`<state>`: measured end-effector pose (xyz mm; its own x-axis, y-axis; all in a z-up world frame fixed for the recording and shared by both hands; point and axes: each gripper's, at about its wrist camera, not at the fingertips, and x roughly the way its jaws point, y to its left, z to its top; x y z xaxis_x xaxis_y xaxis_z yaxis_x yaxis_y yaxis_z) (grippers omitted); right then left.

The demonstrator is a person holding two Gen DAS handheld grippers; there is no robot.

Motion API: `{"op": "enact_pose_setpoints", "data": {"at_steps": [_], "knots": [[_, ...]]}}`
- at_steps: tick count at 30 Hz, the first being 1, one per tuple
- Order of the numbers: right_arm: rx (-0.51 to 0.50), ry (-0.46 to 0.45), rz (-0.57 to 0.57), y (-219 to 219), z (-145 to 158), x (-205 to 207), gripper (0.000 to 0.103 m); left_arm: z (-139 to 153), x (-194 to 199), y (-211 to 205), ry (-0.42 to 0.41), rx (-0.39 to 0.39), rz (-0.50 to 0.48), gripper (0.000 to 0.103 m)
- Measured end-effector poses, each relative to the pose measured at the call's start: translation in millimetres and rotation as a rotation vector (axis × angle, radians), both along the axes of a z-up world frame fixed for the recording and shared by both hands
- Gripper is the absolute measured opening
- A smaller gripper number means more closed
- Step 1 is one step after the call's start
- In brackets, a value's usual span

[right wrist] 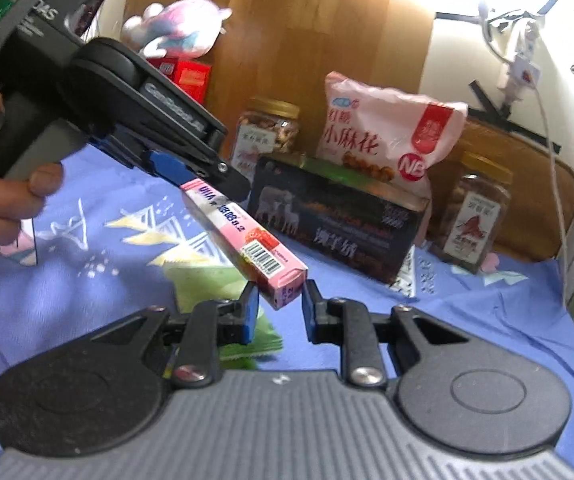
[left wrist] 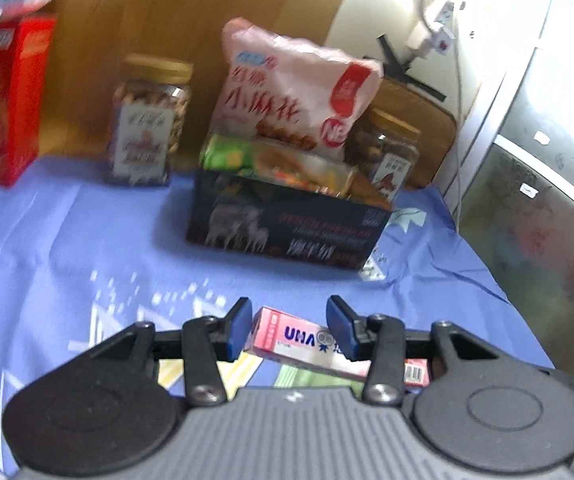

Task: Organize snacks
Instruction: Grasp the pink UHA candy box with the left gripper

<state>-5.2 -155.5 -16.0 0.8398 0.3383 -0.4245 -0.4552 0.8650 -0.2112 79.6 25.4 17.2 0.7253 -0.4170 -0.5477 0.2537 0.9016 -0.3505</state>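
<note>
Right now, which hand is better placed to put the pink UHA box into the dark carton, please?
Left. The left claw clamps one end of the pink UHA box, held off the cloth, with the dark carton just ahead. The right claw only flanks the far end; its grip is unclear.

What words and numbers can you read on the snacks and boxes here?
"UHA": long pink candy box, held between both tongs.
"小麻花" and "NB": pink-white snack bag standing in the dark box.
Dark box lettering: too blurred.
Jar labels: too small.
Red box: blurred.
</note>
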Motion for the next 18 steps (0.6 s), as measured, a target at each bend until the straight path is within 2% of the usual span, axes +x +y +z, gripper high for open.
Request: {"op": "enact_pose_setpoints", "data": {"at_steps": [3, 7, 13, 18], "knots": [[-0.012, 0.023, -0.006, 4, -6, 2, 0.026, -13, 0, 6, 0.043, -0.026, 0.008, 0.041], [-0.008, 0.018, -0.009, 5, -4, 2, 0.026, -16, -2, 8, 0.042, -0.034, 0.014, 0.041], [-0.011, -0.025, -0.017, 6, 2, 6, 0.026, -1, 1, 7, -0.005, -0.025, 0.008, 0.041], [-0.019, -0.09, -0.016, 10, 16, 28, 0.026, 20, 21, 9, -0.058, -0.02, 0.01, 0.041]]}}
